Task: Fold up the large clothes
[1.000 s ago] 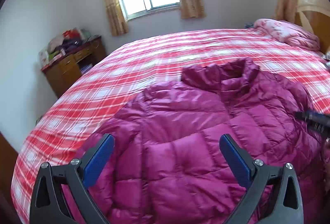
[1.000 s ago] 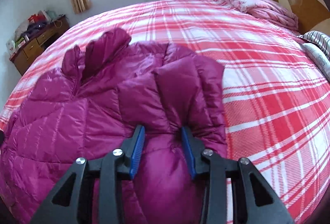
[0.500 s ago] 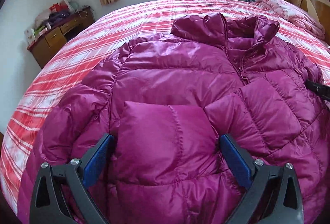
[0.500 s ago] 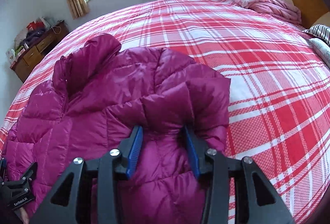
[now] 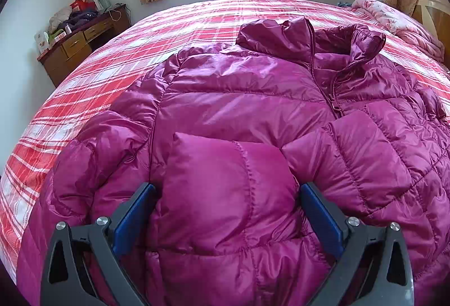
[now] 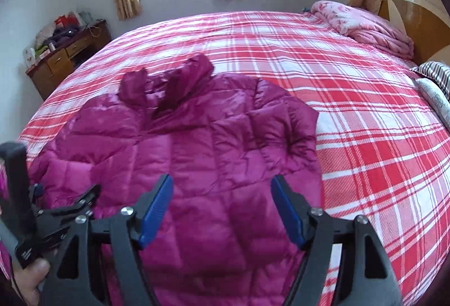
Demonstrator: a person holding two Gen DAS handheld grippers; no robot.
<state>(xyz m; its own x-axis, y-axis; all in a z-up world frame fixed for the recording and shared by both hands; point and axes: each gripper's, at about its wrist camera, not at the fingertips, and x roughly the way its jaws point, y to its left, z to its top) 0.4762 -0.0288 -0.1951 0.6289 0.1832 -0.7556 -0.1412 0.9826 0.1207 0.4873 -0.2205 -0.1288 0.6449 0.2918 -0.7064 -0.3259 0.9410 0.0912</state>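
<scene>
A magenta quilted down jacket (image 5: 242,97) lies front-up on the bed, collar toward the window, both sleeves folded in over its chest. It also shows in the right wrist view (image 6: 197,142). My left gripper (image 5: 227,210) is open, its blue pads either side of the folded left sleeve end (image 5: 225,182), not squeezing it. My right gripper (image 6: 222,207) is open and empty above the jacket's lower right part. The left gripper and the hand holding it show at the left edge of the right wrist view (image 6: 53,218).
The bed has a red and white plaid cover (image 6: 365,120). A pink quilt (image 6: 362,24) and a wooden headboard (image 6: 416,16) are at the right. A wooden desk (image 5: 81,44) with clutter stands by the left wall under the window.
My right gripper has opened, let go of the right sleeve and drawn back and up. My left gripper has come low over the jacket and now straddles the folded left sleeve.
</scene>
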